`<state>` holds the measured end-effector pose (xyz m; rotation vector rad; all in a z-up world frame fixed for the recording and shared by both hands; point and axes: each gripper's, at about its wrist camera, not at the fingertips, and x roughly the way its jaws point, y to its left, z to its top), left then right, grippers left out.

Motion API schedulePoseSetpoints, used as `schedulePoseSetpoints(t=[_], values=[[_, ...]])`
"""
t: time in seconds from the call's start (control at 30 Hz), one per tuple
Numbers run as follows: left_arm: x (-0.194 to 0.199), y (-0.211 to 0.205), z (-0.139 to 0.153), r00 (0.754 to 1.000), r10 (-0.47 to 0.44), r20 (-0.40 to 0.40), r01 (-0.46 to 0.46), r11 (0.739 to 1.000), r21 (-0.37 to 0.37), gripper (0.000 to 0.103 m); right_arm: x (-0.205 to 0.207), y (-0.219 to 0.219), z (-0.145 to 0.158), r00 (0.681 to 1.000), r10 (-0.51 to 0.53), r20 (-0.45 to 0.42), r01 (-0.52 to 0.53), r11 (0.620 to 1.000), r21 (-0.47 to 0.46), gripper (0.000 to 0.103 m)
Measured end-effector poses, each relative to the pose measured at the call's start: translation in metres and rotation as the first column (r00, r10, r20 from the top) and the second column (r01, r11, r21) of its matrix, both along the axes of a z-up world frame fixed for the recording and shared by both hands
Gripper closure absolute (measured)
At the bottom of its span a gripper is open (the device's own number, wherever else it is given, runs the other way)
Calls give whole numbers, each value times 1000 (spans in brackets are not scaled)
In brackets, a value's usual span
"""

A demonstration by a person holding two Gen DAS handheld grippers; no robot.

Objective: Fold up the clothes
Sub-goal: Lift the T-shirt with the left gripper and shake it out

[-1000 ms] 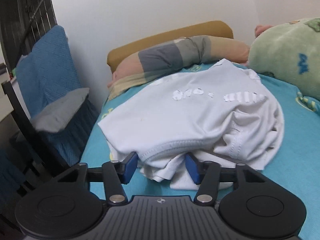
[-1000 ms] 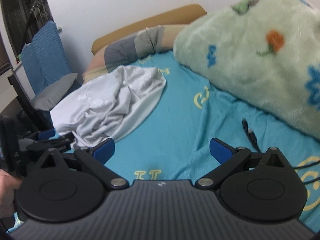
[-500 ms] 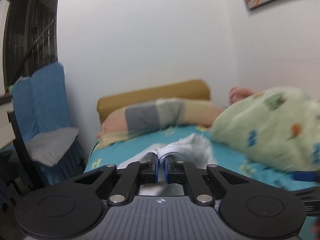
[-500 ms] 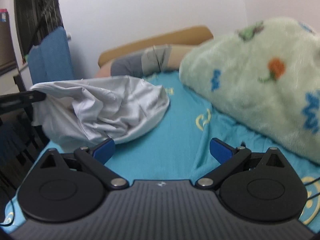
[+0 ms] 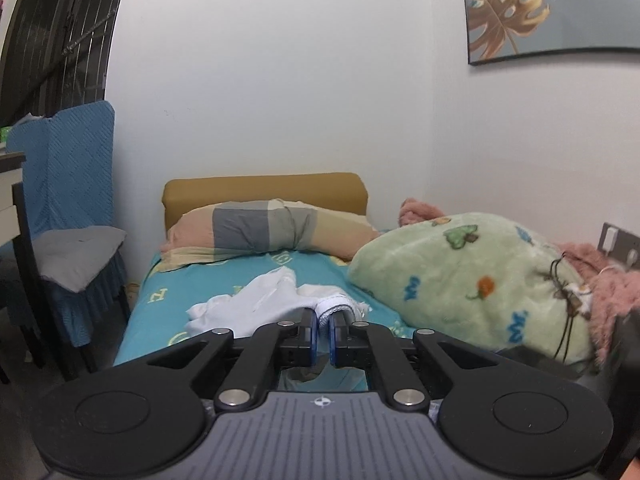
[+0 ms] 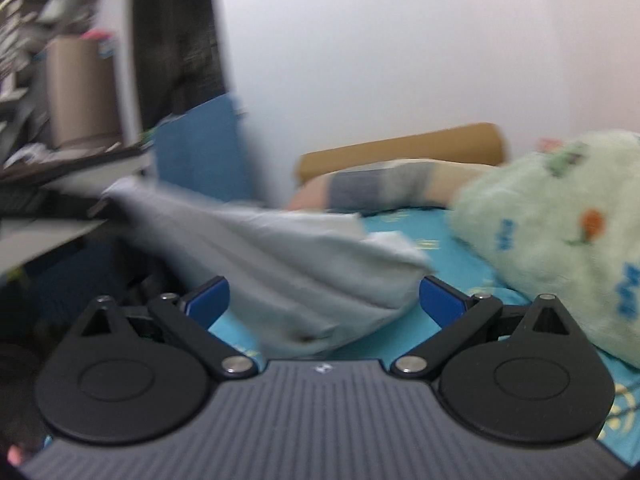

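A white garment (image 5: 264, 304) is pinched at its hem in my left gripper (image 5: 323, 332), which is shut on it and holds it up above the turquoise bed (image 5: 168, 304). In the right wrist view the same garment (image 6: 288, 264) hangs stretched from the upper left down toward the bed, blurred. My right gripper (image 6: 324, 300) is open and empty, with the hanging cloth just ahead of and between its blue fingers (image 6: 208, 300).
A green patterned blanket (image 5: 472, 280) is heaped on the bed's right side. A striped pillow (image 5: 264, 232) lies against the mustard headboard (image 5: 264, 188). A blue covered chair (image 5: 68, 200) with a grey cushion stands left of the bed. A desk edge (image 6: 60, 208) is at the left.
My left gripper closed on the garment's hem and lifted it off the bed. My right gripper rose and swung left toward the hanging cloth, staying open.
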<state>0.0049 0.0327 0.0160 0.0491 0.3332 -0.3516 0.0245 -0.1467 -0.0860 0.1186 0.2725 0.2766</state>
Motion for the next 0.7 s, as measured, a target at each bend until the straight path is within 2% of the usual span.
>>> schedulePoseSetpoints(t=[0.1,0.2,0.4,0.47,0.6,0.7], values=[[7,-2,-4,1000,-5,-1,5,1000,7,97,17,28,-6,999,37,-1,-37,998,-56,0],[15,-5,-13,1000,0,-11,1,999,33,97,37,42,-11,1000,13,-16,-14,999,-49,0],[37,-11,-27,996,48,-69,-44,997,60,97,52,4,-17,988,-146,-54,149,987,67,0],[43,-15,-31,995,54,-81,-48,996,74,97,51,-8,-13,981,-191,-43,194,976,98,0],[45,-30,-40,997,47,-58,-40,992,120,97,44,-19,-3,968,-248,28,244,964,103,0],[33,-37,-37,999,32,27,-35,993,117,97,38,-25,6,955,-283,88,275,957,91,0]])
